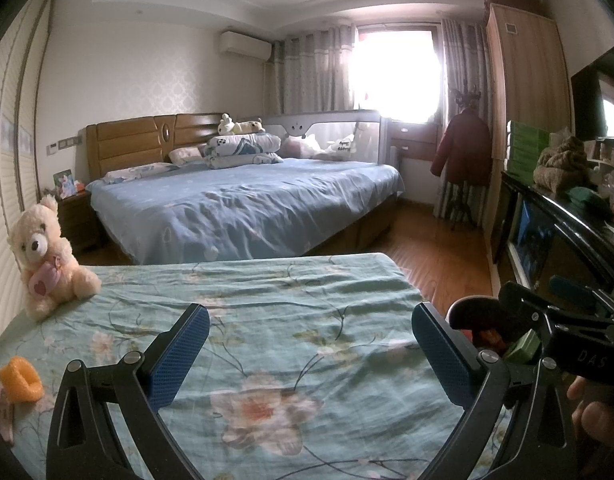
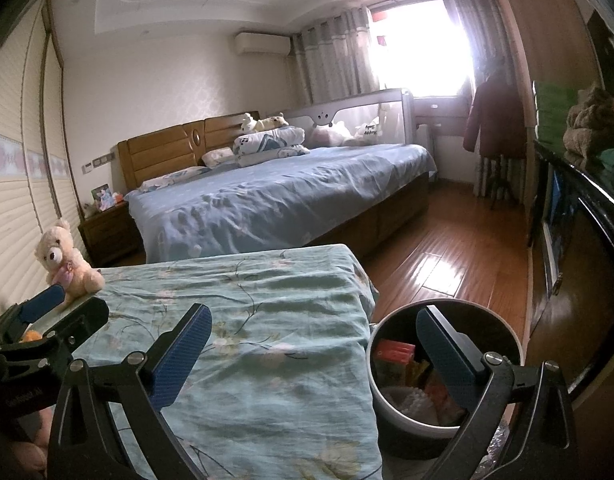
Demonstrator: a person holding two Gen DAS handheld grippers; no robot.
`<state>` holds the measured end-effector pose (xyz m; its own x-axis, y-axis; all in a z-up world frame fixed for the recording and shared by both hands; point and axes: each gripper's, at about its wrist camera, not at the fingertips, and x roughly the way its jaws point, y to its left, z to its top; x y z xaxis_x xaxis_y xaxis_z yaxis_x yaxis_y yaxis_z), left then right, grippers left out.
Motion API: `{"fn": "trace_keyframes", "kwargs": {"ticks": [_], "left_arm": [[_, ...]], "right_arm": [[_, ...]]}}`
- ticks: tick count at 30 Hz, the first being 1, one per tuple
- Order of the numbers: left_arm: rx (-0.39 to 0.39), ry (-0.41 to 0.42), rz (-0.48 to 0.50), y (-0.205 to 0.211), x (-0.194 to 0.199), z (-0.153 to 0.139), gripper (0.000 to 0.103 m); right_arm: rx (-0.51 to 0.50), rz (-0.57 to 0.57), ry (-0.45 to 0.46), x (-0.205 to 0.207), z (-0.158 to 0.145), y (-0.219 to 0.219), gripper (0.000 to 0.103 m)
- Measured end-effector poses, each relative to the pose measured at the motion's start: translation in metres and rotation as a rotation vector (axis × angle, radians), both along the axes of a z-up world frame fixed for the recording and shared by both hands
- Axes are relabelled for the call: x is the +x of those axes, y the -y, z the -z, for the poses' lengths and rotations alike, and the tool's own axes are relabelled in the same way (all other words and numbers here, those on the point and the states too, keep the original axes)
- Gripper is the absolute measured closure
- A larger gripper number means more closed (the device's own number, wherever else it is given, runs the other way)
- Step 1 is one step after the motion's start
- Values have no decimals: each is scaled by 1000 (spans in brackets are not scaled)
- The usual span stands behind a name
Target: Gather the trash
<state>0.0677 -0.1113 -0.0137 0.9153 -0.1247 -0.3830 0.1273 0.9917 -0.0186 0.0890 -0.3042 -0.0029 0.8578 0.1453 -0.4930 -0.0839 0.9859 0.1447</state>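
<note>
While held above the green flowered bedsheet [image 1: 291,320], left gripper [image 1: 311,354] with jaws spread wide and nothing between them. Teddy bear [image 1: 47,256] seated at the sheet's far left edge; orange ring-shaped object [image 1: 21,378] lying near the left edge, closer in. Right gripper [image 1: 547,320] partly in frame at lower right. Beyond, large bed [image 1: 243,200] under blue covers with folded quilts and soft toys at the headboard.

From the right wrist, right gripper [image 2: 313,360] likewise with jaws spread and empty, straddling the sheet's right edge [image 2: 359,320]. Round bin [image 2: 391,408] on the wooden floor [image 2: 447,248] just beside that edge, holding wrappers and other trash [image 2: 395,354], partly hidden by the right finger. Left gripper [image 2: 47,312] visible at far left, near the teddy bear [image 2: 65,262].
</note>
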Motion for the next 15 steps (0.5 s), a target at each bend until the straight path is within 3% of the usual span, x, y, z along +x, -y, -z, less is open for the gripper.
{"fn": "trace_keyframes", "kwargs": {"ticks": [15], "left_arm": [[2,-20,-4,-3,2,6,1]], "right_arm": [[6,-5,-14,-2,4,-5,0]]}}
